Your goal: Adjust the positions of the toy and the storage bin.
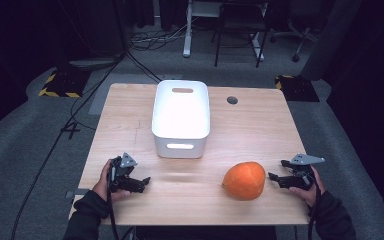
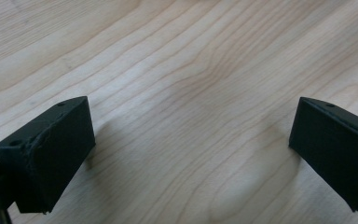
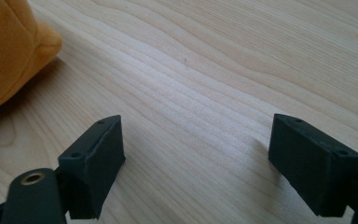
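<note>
Here the orange pumpkin (image 1: 244,180) sits on the wooden bench (image 1: 260,125) near its front edge, to the right of centre, just beside the right gripper (image 1: 275,178) and well apart from the left gripper (image 1: 142,181). In the right gripper view its soft-looking orange flank (image 3: 9,51) bulges in at the upper left, with a seam or crease that suggests a plush or padded skin rather than a hard rind. If so, it is probably light and yielding, likely to squash under the pads rather than slip. It looks broader than the jaws' spread, so a hold on a ridge or a pinch of the fabric seems wiser than spanning the whole body.

Both grippers stand wide open with nothing between the jaws; each gripper view shows bare wood grain between the two black blocks. The left gripper rests low by the bench's front left.

A white plastic bin (image 1: 181,117) with slotted handles stands at the middle of the bench, behind the pumpkin and to its left, apparently empty. The bench top is pale, smooth, matt wood with a round cable hole (image 1: 232,100). Around it lie grey carpet, trailing cables and dark office furniture.
</note>
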Tool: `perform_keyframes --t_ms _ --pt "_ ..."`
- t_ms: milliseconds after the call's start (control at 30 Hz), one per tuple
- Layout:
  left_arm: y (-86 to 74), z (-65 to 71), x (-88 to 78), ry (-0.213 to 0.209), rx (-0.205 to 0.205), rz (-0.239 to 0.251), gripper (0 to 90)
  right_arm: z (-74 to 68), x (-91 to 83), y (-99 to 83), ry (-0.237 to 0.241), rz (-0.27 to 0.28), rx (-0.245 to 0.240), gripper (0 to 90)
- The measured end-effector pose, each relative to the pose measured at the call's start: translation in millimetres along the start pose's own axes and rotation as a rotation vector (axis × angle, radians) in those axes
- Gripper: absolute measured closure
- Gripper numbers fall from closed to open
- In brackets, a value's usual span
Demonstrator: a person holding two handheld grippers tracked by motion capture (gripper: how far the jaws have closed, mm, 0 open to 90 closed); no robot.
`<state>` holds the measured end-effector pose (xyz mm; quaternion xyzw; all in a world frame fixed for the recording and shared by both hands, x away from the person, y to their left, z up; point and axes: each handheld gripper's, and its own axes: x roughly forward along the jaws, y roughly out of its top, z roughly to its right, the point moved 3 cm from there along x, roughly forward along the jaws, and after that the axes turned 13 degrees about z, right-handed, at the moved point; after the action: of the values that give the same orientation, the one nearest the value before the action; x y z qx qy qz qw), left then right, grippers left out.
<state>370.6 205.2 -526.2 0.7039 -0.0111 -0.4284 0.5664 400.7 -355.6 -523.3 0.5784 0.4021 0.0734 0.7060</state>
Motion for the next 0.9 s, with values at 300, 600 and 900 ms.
perform_keyframes --t_ms 300,600,900 --pt "-2.9 6.4 -3.0 -0.008 -0.010 -0.002 0.6 -2.0 -0.7 0.2 0.032 -0.007 -0.016 18.2" --pt "-4.1 7.8 -4.8 0.006 -0.023 -0.003 0.6 -10.5 -15.3 10.2 0.148 0.033 -0.041 20.3" --pt "-4.2 7.7 -5.0 0.009 -0.024 -0.003 0.6 -44.9 -39.6 43.4 0.284 0.140 -0.121 21.7"
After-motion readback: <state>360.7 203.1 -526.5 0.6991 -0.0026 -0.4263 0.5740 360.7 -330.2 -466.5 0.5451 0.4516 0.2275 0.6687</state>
